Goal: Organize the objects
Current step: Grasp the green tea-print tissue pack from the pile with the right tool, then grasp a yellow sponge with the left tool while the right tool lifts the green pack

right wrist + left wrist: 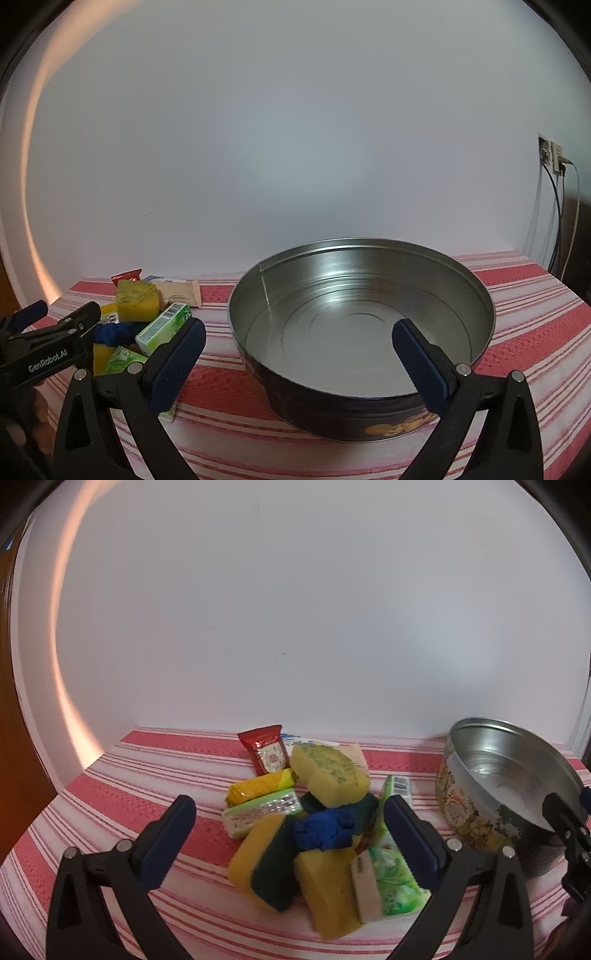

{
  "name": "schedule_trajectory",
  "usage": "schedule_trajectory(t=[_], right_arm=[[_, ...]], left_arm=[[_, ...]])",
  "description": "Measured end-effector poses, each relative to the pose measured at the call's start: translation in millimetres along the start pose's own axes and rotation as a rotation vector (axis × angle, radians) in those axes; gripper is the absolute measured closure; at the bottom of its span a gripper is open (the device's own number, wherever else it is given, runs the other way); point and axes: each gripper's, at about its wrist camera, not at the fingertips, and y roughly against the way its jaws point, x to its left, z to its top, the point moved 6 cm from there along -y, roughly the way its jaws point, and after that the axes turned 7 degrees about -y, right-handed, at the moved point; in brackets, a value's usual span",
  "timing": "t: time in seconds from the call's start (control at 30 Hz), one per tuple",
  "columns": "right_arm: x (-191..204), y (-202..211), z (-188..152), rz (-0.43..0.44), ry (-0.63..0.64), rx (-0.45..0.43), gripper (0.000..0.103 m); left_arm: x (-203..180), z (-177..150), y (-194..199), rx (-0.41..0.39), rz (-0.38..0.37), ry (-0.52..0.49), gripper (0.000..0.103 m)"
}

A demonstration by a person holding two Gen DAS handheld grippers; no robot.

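1. My left tool hung wide open and empty over the heap of sponges and packets on the striped surface; the right tool, equally open, faced the empty round tin.
2. I judged the blue cloth, lying on top, the easiest first pick.
3. Closing squarely across it should spare the green-and-yellow sponge beside it.

a red-and-white striped cloth covers the surface against a white wall. on it sits a heap of small things: yellow sponges, a blue lump, a red packet, a yellow wrapped bar and green packs. just beside the heap, to its right, stands an open round metal tin, empty inside.
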Motion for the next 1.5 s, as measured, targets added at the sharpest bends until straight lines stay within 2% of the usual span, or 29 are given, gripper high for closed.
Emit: schedule_trajectory(t=[0.17,0.27,0.37,0.57,0.63,0.8,0.87,1.0,1.07,1.1,1.33,1.43,1.5], right_arm=[[12.8,-0.9,-3.1,0.078,0.031,0.031,0.001],[35.4,-0.7,-11.3,0.164,0.094,0.071,0.001],[64.4,-0.4,-23.3,0.253,0.185,0.116,0.001],[115.2,-16.9,-50.6,0.375,0.305,0.282,0.001],[130.7,-24.6,-60.8,0.372,0.328,0.334,0.001],[139.7,-46.0,-69.9,0.37,0.304,0.444,0.001],[139.0,-55.8,-73.7,0.398,0.253,0.511,0.001],[136.7,-70.6,-82.3,0.437,0.15,0.59,0.003],[137.7,-70.7,-81.7,0.459,0.14,0.587,0.017],[139.8,-67.1,-82.4,0.501,0.136,0.592,0.029],[133.9,-36.7,-84.7,0.511,0.172,0.533,0.029],[116.6,-20.2,-67.7,0.524,0.128,0.443,0.029],[92.9,-6.6,-42.8,0.497,0.087,0.344,0.029]], left_arm=[[37.0,1.5,-10.4,0.024,0.046,0.05,0.0],[65.7,-1.1,-17.2,0.053,0.094,0.115,0.0],[89.8,-5.0,-22.2,0.079,0.101,0.189,0.0],[105.4,-7.5,-24.3,0.095,0.104,0.236,0.0],[104.8,-6.9,-25.2,0.099,0.103,0.229,0.0],[104.9,-4.9,-25.8,0.105,0.092,0.213,0.0],[103.6,-5.1,-25.7,0.111,0.083,0.214,0.0],[98.3,-5.9,-25.2,0.126,0.075,0.198,0.0],[96.6,-5.2,-25.4,0.125,0.08,0.187,0.0],[96.8,-5.2,-25.5,0.123,0.08,0.184,0.0],[88.8,-5.1,-25.4,0.117,0.056,0.144,0.0],[77.2,-0.4,-18.2,0.09,-0.048,0.143,0.001],[63.2,3.9,-9.6,0.063,-0.122,0.117,0.002]])
